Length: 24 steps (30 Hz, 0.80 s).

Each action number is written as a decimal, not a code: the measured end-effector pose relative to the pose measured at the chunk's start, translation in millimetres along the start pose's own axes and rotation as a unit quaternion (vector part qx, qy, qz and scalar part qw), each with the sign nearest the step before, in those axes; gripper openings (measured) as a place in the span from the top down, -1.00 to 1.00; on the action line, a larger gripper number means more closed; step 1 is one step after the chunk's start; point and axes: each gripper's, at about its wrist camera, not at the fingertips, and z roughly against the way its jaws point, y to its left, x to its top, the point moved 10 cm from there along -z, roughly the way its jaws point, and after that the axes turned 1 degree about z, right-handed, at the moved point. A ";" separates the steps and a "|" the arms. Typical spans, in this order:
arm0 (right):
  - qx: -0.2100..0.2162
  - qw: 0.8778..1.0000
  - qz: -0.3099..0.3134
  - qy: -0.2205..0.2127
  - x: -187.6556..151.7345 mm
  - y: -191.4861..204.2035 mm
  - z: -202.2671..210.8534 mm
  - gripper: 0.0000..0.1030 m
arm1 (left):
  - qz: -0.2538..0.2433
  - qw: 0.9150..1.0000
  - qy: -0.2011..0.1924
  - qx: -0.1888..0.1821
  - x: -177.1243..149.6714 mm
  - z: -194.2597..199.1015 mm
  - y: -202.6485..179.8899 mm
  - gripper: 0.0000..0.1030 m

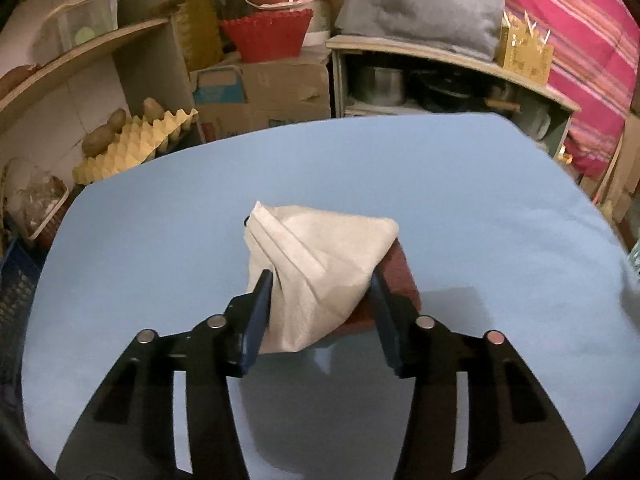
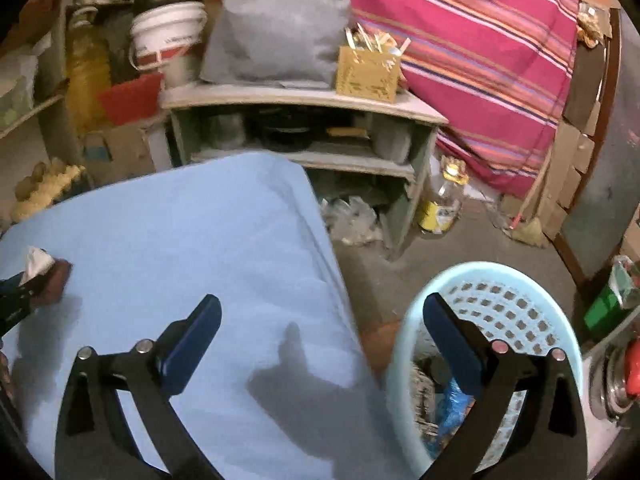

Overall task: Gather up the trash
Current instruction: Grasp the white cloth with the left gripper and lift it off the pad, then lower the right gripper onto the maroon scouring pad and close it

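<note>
hidden: brown block (image 1: 404,276) mostly under napkin (image 1: 320,264) | basket (image 2: 480,280) contents unclear

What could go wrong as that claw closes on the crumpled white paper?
1. The left gripper has both the white paper and the reddish-brown block under it between its fingers; it might lift the block too, or the paper might slip out.
2. The light blue basket stands on the floor past the edge of the blue table, so the paper could drop short on the way.
3. The open right gripper hangs by the basket, possibly in the way.
</note>
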 end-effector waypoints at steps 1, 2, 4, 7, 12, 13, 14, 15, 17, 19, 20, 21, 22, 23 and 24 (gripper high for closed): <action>0.014 1.000 -0.003 -0.004 0.1 7.0 1.9 -0.91 | 0.003 1.000 -0.002 -0.007 0.2 1.9 0.0 0.19; 0.024 1.000 -0.004 -0.003 -0.6 12.1 1.7 -0.91 | 0.003 1.000 -0.008 -0.014 0.9 5.5 0.9 0.23; 0.043 0.999 0.000 0.008 -5.3 30.2 -0.3 -0.91 | -0.003 1.000 -0.014 -0.018 0.9 11.2 3.5 0.40; 0.061 0.998 0.021 0.014 -11.3 63.5 0.2 -0.91 | -0.010 1.000 -0.023 -0.007 1.8 19.8 15.1 0.45; 0.080 0.995 0.064 0.009 -16.8 130.7 3.7 -0.91 | 0.011 0.999 -0.037 0.010 7.8 34.8 55.0 0.50; 0.085 0.994 0.072 0.006 -17.7 146.9 5.1 -0.91 | 0.011 0.999 -0.041 0.018 7.6 38.9 66.7 0.50; 0.090 0.993 0.078 0.005 -18.7 163.6 5.7 -0.91 | 0.011 0.999 -0.041 0.021 6.4 41.2 75.5 0.50; 0.094 0.992 0.080 0.006 -19.4 173.8 5.1 -0.91 | 0.012 0.999 -0.041 0.023 4.8 43.3 82.7 0.50; 0.106 0.991 0.080 0.014 -21.8 201.6 0.5 -0.91 | 0.017 0.999 -0.041 0.028 2.6 46.9 98.5 0.50; 0.122 0.989 0.086 0.023 -26.7 237.0 -3.5 -0.91 | 0.023 0.998 -0.042 0.032 1.7 50.4 115.1 0.50; 0.123 0.988 0.090 0.025 -28.5 248.0 -5.3 -0.91 | 0.028 0.998 -0.044 0.033 1.5 52.6 124.1 0.50; 0.126 0.987 0.098 0.030 -30.9 264.3 -7.3 -0.91 | 0.033 0.998 -0.047 0.033 1.1 54.9 132.9 0.50; 0.129 0.986 0.103 0.034 -33.5 277.6 -9.1 -0.91 | 0.035 0.998 -0.048 0.033 0.8 56.2 136.6 0.50; 0.131 0.985 0.107 0.037 -36.0 289.8 -10.4 -0.91 | 0.036 0.997 -0.050 0.037 0.0 57.9 143.9 0.50; 0.133 0.984 0.111 0.044 -38.8 302.4 -12.4 -0.91 | 0.038 0.997 -0.050 0.040 -1.1 58.6 150.2 0.50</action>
